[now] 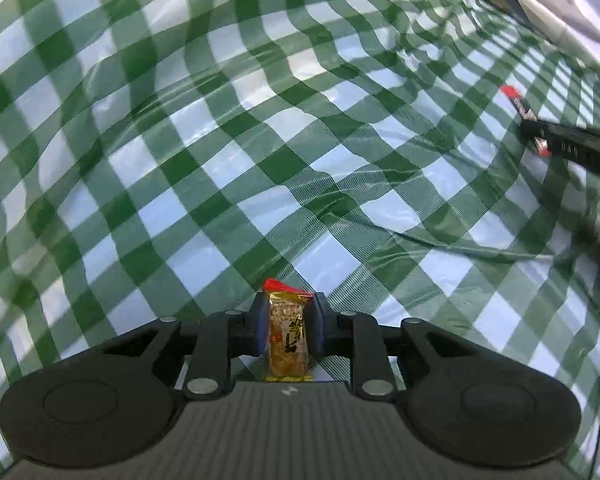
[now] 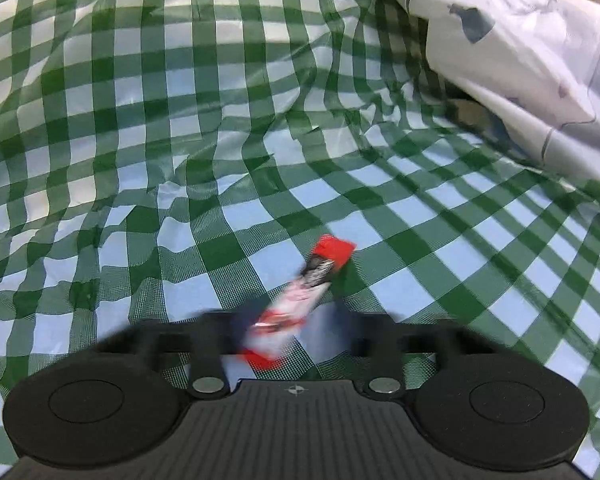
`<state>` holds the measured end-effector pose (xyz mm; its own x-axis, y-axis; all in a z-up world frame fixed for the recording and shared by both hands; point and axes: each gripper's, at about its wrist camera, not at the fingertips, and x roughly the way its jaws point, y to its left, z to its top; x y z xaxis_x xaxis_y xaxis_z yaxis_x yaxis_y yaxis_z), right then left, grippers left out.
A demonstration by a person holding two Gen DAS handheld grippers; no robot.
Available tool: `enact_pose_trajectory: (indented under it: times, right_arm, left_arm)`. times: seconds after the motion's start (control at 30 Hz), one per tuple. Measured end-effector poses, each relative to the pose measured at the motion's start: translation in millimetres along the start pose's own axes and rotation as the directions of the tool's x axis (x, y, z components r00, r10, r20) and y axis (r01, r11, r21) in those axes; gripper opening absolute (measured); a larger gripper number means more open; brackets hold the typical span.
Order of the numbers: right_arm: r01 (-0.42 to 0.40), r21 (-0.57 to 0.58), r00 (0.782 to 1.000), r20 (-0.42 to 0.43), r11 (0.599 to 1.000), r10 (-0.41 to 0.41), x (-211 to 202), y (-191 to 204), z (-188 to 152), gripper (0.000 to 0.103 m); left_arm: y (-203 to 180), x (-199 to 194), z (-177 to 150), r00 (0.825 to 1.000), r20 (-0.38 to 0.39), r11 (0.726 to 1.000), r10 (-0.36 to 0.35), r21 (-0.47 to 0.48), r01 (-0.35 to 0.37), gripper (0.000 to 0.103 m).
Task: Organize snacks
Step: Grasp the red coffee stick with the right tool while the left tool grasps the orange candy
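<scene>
Pickup step: my left gripper pinches the gold snack bar over the checked cloth, my right gripper, blurred, seems clamped on the red-and-white snack; next, lift both and sort.

Left gripper clamps a gold snack bar

Green checked cloth lies beneath; far right, the right gripper holds a red-and-white snack packet.
</scene>
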<state>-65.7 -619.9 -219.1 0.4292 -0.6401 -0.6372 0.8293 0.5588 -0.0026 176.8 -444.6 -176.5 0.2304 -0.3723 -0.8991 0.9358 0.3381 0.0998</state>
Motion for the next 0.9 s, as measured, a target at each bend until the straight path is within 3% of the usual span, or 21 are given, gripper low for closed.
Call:
enact_pose_trajectory:
  times: [0.13, 0.3, 0.33, 0.37, 0.53, 0.7, 0.73, 0.8, 0.83, 0.87, 0.9]
  right_arm:
    - [-0.009, -0.005, 1.000, -0.002, 1.000, 0.009, -15, -2, 1, 0.016]
    - [-0.055, 0.014, 0.997, 0.057, 0.998, 0.054, -59, -1, 10, 0.016]
    - [-0.066, 0.011, 0.995, 0.069, 0.998, 0.065, -71, 0, 12, 0.016]
    - [-0.081, 0.012, 0.994, 0.074, 0.997, 0.080, -85, 2, 13, 0.016]
    - [-0.164, 0.005, 0.982, 0.096, 0.986, 0.163, -158, 19, 11, 0.016]
    - [-0.223, -0.001, 0.971, 0.087, 0.975, 0.222, -214, 37, -4, 0.016]
    - [-0.225, -0.001, 0.971, 0.087, 0.974, 0.225, -221, 38, -8, 0.016]
    - [-0.220, 0.015, 0.973, 0.069, 0.975, 0.218, -227, 38, -16, 0.016]
    - [-0.215, 0.027, 0.975, 0.056, 0.976, 0.213, -227, 37, -20, 0.016]
    - [-0.207, 0.040, 0.978, 0.041, 0.977, 0.206, -227, 35, -23, 0.016]
    - [-0.201, 0.052, 0.980, 0.029, 0.978, 0.199, -225, 33, -26, 0.016]
  left_arm:
    - [-3, -25, -8, 1.000, 0.021, 0.999, -0.011, -0.049, 0.013, 0.023]
    - [-9, -73, -22, 0.998, 0.051, 0.994, -0.022, -0.110, 0.028, 0.018]
    - [-13, -85, -26, 0.998, 0.061, 0.992, -0.019, -0.124, 0.026, 0.004]
    - [-15, -96, -29, 0.998, 0.066, 0.990, -0.020, -0.138, 0.029, 0.000]
    - [-19, -153, -52, 0.993, 0.114, 0.977, -0.008, -0.209, 0.032, 0.000]
    - [-19, -185, -68, 0.994, 0.106, 0.963, -0.041, -0.260, 0.068, 0.000]
    - [-20, -182, -68, 0.995, 0.077, 0.957, -0.064, -0.279, 0.083, 0.003]
    - [-16, -165, -66, 0.994, 0.024, 0.930, -0.107, -0.350, 0.109, 0.025]
    - [-14, -154, -63, 0.994, 0.012, 0.919, -0.106, -0.381, 0.103, 0.050]
    - [-13, -144, -61, 0.996, 0.008, 0.908, -0.091, -0.409, 0.086, 0.067]
    - [-12, -131, -56, 0.998, 0.002, 0.895, -0.070, -0.441, 0.064, 0.071]
